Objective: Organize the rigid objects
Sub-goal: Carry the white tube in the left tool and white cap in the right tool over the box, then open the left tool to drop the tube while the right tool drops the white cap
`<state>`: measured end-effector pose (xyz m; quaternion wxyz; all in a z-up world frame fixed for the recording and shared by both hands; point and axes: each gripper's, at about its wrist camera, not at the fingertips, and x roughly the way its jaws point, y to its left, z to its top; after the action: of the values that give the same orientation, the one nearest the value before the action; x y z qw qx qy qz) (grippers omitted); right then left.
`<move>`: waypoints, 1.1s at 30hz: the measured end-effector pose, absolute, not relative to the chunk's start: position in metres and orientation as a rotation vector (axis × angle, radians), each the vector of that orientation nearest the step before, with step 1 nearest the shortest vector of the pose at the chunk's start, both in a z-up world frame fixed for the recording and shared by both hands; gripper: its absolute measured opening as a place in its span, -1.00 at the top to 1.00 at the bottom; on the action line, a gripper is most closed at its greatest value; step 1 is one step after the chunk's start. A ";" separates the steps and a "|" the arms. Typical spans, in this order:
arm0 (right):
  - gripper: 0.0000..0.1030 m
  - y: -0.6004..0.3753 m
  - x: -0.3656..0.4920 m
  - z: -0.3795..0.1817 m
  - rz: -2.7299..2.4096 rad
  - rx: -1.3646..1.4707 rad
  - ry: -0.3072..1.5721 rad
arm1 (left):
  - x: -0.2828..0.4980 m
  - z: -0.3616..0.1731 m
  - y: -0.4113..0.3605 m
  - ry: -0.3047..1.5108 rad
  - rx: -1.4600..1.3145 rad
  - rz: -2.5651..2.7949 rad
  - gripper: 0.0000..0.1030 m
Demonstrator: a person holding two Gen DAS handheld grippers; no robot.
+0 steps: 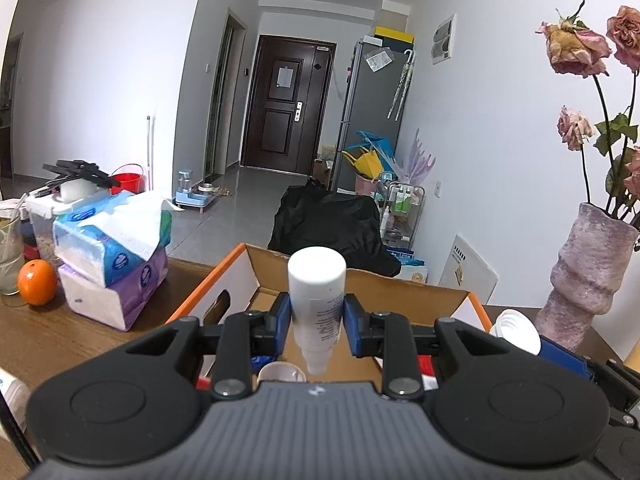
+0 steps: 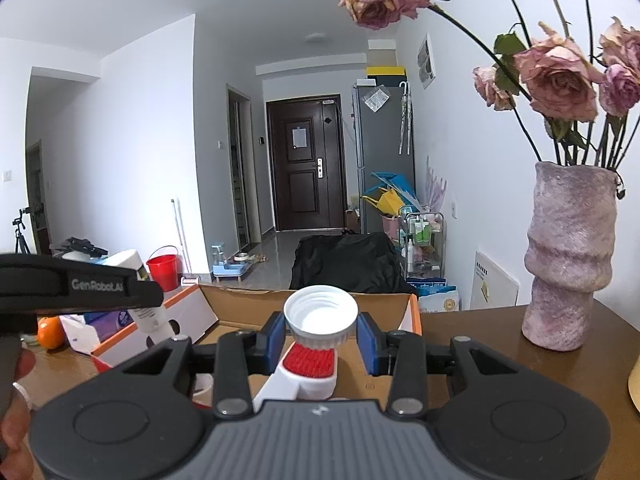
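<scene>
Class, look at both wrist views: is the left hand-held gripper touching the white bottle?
Touching. The left wrist view shows the left hand-held gripper with both blue pads pressed against the sides of the white bottle, holding it over the cardboard box.

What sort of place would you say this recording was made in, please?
Most likely a lived-in flat, at a table facing the entry hall: a dark front door, a grey fridge, and a vase of dried roses by the cardboard box.

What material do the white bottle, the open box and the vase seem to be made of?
White bottle: probably plastic, smooth and slightly glossy, with printed text.
Open box: cardboard, with a raw brown inside and white and orange outside.
Vase: likely ceramic or stone, with a rough, matte, mottled pink surface.
</scene>
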<state>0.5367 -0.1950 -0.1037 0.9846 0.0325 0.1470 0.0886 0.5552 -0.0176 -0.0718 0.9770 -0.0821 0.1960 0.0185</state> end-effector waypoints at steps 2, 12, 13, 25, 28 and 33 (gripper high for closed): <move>0.27 -0.194 0.542 -0.104 0.180 0.061 0.297 | 0.562 -0.073 -0.018 0.397 -0.162 0.038 0.44; 0.27 -0.187 0.568 -0.103 0.191 0.046 0.299 | 0.594 -0.079 -0.017 0.407 -0.148 0.066 0.44; 0.27 -0.186 0.571 -0.103 0.192 0.044 0.301 | 0.597 -0.080 -0.017 0.405 -0.146 0.067 0.44; 0.27 -0.185 0.600 -0.113 0.167 0.027 0.354 | 0.621 -0.090 -0.019 0.415 -0.111 0.075 0.44; 0.27 -0.185 0.606 -0.117 0.162 0.022 0.366 | 0.628 -0.095 -0.018 0.424 -0.105 0.080 0.44; 0.26 -0.185 0.613 -0.122 0.156 0.011 0.381 | 0.635 -0.099 -0.016 0.440 -0.097 0.071 0.34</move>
<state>0.6132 -0.1854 -0.1218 0.9789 0.0057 0.1893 0.0773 0.6349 -0.0161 -0.0989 0.9741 -0.0483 0.2183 0.0351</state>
